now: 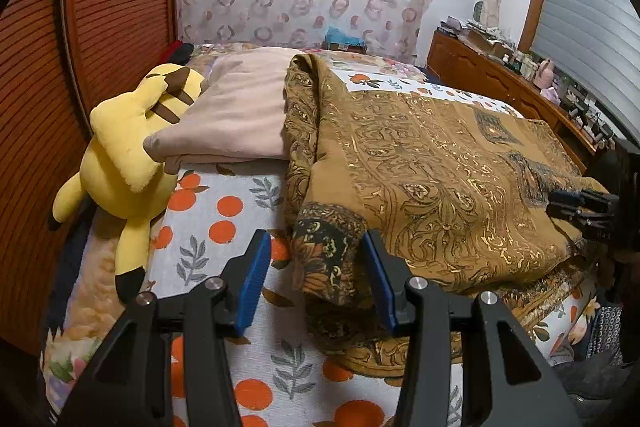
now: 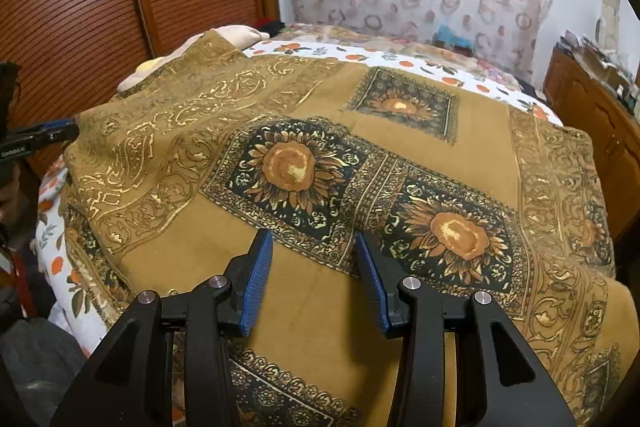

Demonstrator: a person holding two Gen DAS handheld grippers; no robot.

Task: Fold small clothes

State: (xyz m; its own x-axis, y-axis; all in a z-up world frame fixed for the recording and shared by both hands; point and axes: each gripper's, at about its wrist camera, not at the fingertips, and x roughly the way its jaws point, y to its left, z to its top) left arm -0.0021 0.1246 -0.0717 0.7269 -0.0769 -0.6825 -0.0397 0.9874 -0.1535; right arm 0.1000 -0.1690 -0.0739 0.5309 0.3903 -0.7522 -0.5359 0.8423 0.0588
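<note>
A brown cloth with gold scrollwork and dark sunflower panels (image 1: 432, 179) lies folded on the bed; it fills the right wrist view (image 2: 320, 155). My left gripper (image 1: 316, 267) is open and empty, its jaws straddling the cloth's near left corner just above it. My right gripper (image 2: 314, 267) is open and empty, hovering over the cloth's near edge. The right gripper also shows at the right edge of the left wrist view (image 1: 580, 207), and the left gripper at the left edge of the right wrist view (image 2: 44, 137).
The bed has a white sheet with orange fruit print (image 1: 224, 219). A yellow plush toy (image 1: 128, 155) and a beige pillow (image 1: 236, 115) lie at the left. A slatted wooden wardrobe (image 1: 80, 27) stands beside them. A cluttered wooden dresser (image 1: 500, 75) is at the right.
</note>
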